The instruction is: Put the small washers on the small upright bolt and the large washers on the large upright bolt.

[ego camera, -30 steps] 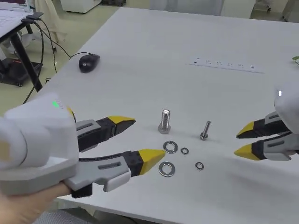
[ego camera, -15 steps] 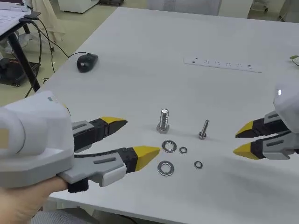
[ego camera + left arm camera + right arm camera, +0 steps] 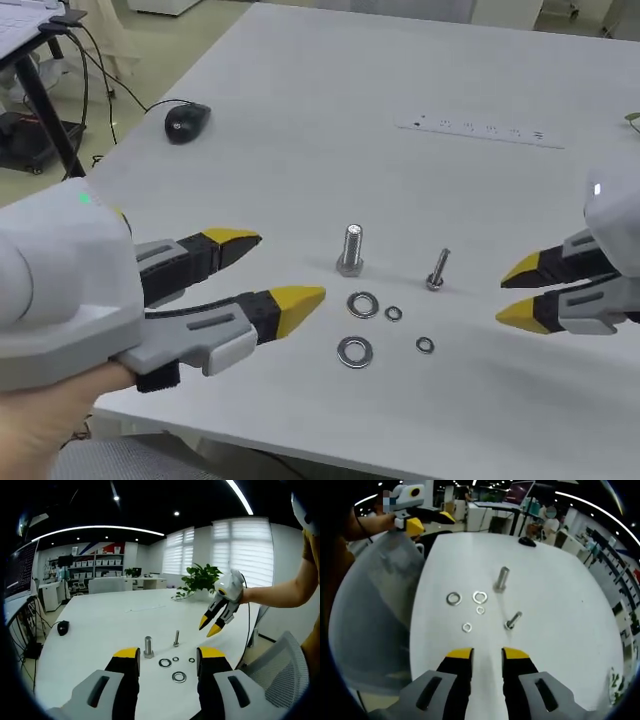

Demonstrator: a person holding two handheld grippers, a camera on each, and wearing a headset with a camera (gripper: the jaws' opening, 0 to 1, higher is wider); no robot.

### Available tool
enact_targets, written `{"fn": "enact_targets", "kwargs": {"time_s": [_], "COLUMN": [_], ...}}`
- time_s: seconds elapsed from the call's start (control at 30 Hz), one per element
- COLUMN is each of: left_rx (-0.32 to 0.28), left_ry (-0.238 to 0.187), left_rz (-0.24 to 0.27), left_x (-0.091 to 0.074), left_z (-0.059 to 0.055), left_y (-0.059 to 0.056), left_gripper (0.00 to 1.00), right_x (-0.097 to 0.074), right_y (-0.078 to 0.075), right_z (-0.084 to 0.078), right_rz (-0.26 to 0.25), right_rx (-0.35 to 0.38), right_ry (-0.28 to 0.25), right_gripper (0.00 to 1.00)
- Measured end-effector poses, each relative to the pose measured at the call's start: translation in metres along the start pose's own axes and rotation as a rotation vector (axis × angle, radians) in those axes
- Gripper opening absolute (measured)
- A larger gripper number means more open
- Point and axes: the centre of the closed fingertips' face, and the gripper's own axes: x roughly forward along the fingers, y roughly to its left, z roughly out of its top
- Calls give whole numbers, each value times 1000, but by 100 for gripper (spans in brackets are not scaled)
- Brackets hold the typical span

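Left gripper [image 3: 285, 268] is hovering wide open, holding nothing. Right gripper [image 3: 505, 297] is waiting partly open, empty too. Between their tips the large bolt [image 3: 351, 250] and small bolt [image 3: 437, 270] are standing, with the large washers [image 3: 362, 304] and small washers [image 3: 393, 314] lying loose beside them on the table [image 3: 300, 130].

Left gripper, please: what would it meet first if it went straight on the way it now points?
Probably the large upright bolt, which stands in line ahead of the left gripper. The gripper's height is unclear, so it might pass over the bolt.
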Motion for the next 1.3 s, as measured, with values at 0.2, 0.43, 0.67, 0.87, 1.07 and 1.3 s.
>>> {"fn": "enact_targets", "kwargs": {"time_s": [0.2,0.43,0.67,0.87,1.07,1.3], "left_rx": [-14,-18,-6,-13,-26,-7], "left_ry": [-4,13,4,-14,-29,-50], "left_rz": [4,-14,-1,17,51,99], "left_x": [1,2,0,-5,-11,-18], "left_z": [0,-2,1,4,6,8], "left_y": [2,-2,1,6,13,21], "left_gripper": [42,31,24,29,38,62], "right_x": [0,0,6,26,50,72], "right_y": [1,1,5,18,31,36], "right_z": [-1,-3,-1,6,12,10], "right_rz": [3,3,21,80,155,207], "right_rx": [2,3,-2,-26,-67,-102], "right_ry": [1,3,8,22,59,113], "right_gripper": [23,23,23,23,23,23]}}
